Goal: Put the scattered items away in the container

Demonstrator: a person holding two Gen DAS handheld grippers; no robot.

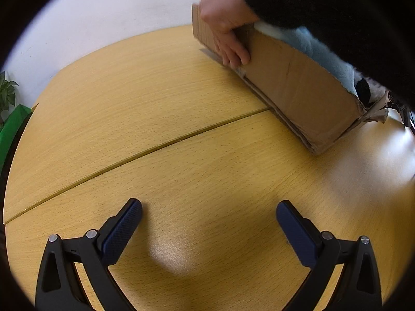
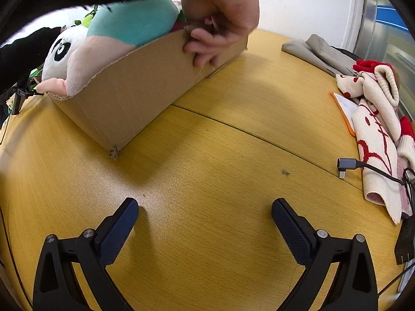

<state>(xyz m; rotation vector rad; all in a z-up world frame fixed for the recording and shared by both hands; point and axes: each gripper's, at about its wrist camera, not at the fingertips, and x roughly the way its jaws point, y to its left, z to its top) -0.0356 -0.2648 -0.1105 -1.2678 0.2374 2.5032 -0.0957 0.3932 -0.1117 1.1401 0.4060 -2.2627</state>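
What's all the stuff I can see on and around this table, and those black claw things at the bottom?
cardboard box: one, brown, on the table's far side, stuffed toys inside
panda plush: one, white, black and pink, poking over the box's rim
teal plush: one, teal, in the box beside the panda
knitted cloth: one heap, cream and red, right edge of the table
cable plug: one, grey, beside the cloth
grey bag: one, far right of the table
plant: one, green, past the table's left edge
table: one, yellow wood
hand: one, black sleeve, gripping the box's rim
left gripper: open, empty
right gripper: open, empty
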